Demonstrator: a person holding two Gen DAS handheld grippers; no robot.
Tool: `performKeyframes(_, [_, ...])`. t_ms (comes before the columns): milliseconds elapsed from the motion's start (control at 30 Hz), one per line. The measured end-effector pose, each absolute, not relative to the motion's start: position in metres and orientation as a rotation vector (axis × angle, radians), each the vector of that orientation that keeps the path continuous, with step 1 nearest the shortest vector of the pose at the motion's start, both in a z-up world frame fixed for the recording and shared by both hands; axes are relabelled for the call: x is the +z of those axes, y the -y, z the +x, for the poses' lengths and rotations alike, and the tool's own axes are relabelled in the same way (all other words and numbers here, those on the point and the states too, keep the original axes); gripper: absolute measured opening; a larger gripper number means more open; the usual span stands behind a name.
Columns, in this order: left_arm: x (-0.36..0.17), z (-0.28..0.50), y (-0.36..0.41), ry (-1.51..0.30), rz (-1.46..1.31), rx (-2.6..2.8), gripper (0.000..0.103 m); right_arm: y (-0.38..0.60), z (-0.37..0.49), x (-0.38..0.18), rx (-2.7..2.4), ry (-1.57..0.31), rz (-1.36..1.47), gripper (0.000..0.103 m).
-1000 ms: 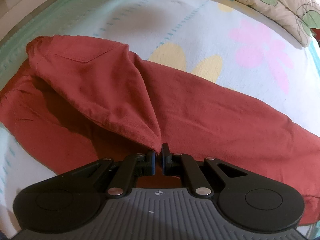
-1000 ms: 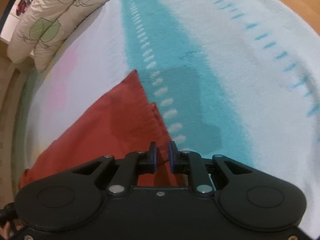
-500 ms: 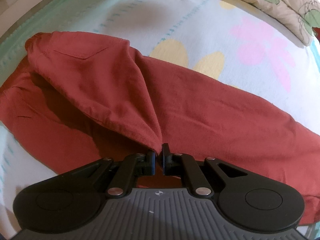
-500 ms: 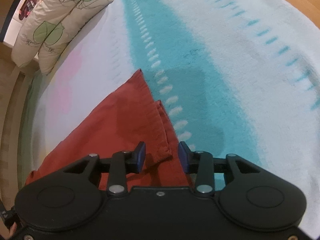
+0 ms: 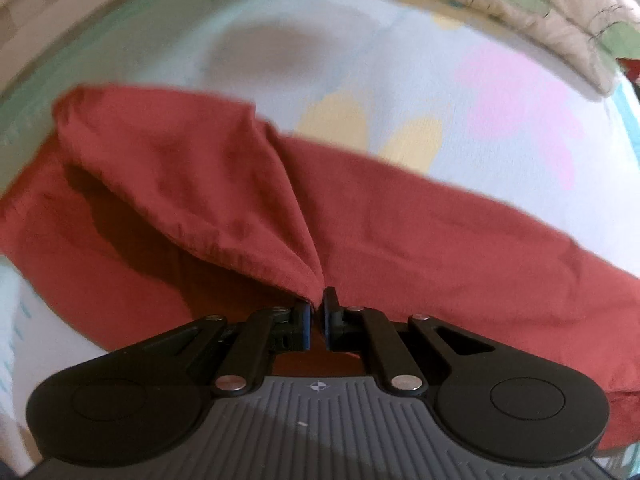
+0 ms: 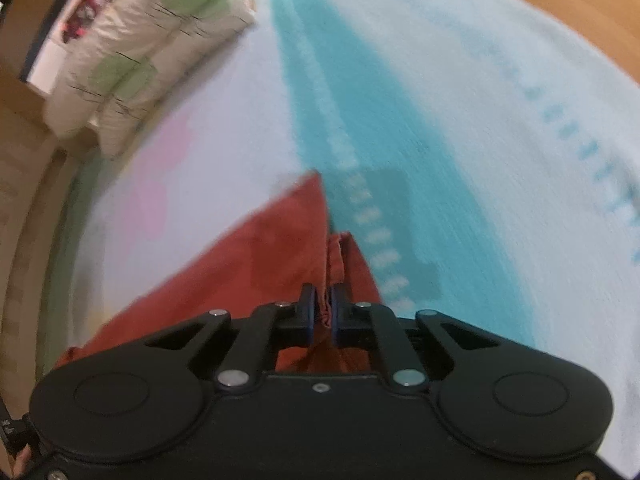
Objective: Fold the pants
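Red pants (image 5: 400, 232) lie across the blanket (image 5: 400, 92), filling the middle band of the left wrist view from the left edge to lower right; pillow (image 5: 520, 12) at upper right. Waist end sits at left, with one layer already lifted into a cone that peaks at the gripper.

Left gripper (image 5: 317, 308), bottom centre: jaws pinched nearly together on an edge of that lifted layer, fabric running taut up-left from the tips.

Right gripper (image 6: 325, 308), bottom centre of its view: jaws have just been closing, and a bunched hem of the pants (image 6: 240, 264) now sits clamped between the blue pads (image 6: 308, 312). Leg end points to frame centre, beside the teal stripe (image 6: 360, 120). Both frames are motion-blurred.

Step in hand, as I read it: both ends gripped, start of the lift to fold the pants over.

To do it well:
- Check right grip has both hem layers; a second hem edge shows just right of the tips and may be loose.
- Raise both grippers together, level, so cloth stays taut without dragging the lower layer.
- Carry lifted edge across to meet the opposite edge; line up seams before lowering.
- Lower flat, then release; don't open while cloth hangs.

Risk: thin pinch at left slipping if pulled sideways.
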State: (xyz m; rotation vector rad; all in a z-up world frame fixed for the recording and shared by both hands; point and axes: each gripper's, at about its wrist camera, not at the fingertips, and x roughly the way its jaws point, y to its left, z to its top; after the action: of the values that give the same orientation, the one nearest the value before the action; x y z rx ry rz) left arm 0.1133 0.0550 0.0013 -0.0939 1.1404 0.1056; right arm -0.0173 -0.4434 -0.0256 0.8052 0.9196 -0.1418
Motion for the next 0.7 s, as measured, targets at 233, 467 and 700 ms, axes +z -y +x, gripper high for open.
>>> performKeyframes(233, [0.018, 0.112, -0.054, -1.102, -0.080, 0.082, 0.006, 0.438, -0.010, -0.011, -0.190, -1.000, 0.668, 0.014])
performKeyframes(467, [-0.004, 0.106, -0.059, -1.196, -0.113, 0.099, 0.007, 0.444, -0.026, -0.026, -0.200, -1.019, 0.754, 0.013])
performKeyframes(700, [0.005, 0.095, -0.064, -1.225, -0.064, 0.055, 0.011, 0.443, -0.050, -0.012, -0.173, -1.035, 0.750, 0.013])
